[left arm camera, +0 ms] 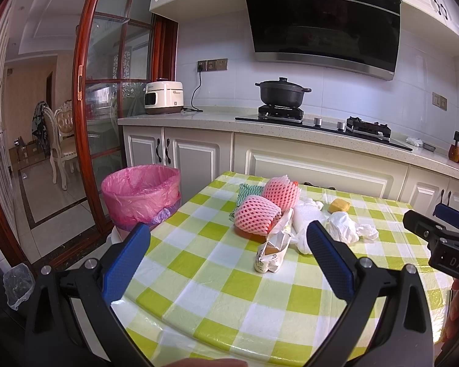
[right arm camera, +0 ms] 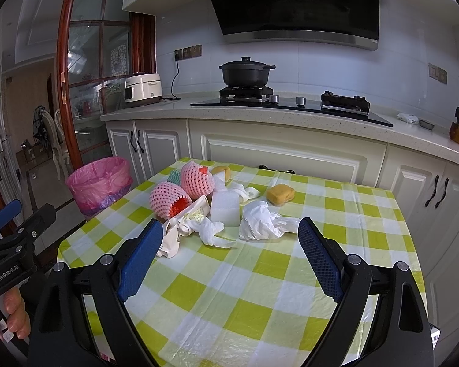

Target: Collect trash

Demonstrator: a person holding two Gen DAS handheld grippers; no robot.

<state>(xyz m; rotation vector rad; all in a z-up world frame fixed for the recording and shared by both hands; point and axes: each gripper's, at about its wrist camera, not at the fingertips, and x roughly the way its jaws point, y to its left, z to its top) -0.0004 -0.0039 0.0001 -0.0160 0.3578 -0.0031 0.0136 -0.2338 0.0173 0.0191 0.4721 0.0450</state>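
A pile of trash lies on the green-checked table [left arm camera: 223,278]: two pink foam fruit nets [left arm camera: 258,214] [right arm camera: 169,198], a crumpled printed paper wrapper [left arm camera: 272,252] [right arm camera: 171,238], crumpled white tissue [left arm camera: 342,226] [right arm camera: 260,220], a white foam block [right arm camera: 225,206] and a yellow sponge [left arm camera: 339,205] [right arm camera: 280,194]. A bin lined with a pink bag [left arm camera: 142,195] [right arm camera: 99,183] stands on the floor left of the table. My left gripper [left arm camera: 226,238] is open and empty above the table, short of the wrapper. My right gripper [right arm camera: 229,232] is open and empty, just short of the tissue.
Kitchen cabinets and a counter [left arm camera: 217,120] run behind the table, with a black pot [left arm camera: 283,91] on the hob and a rice cooker [left arm camera: 163,98]. A wood-framed glass door [left arm camera: 85,91] is left of the bin. A clear bag [left arm camera: 16,284] sits on the floor at the left.
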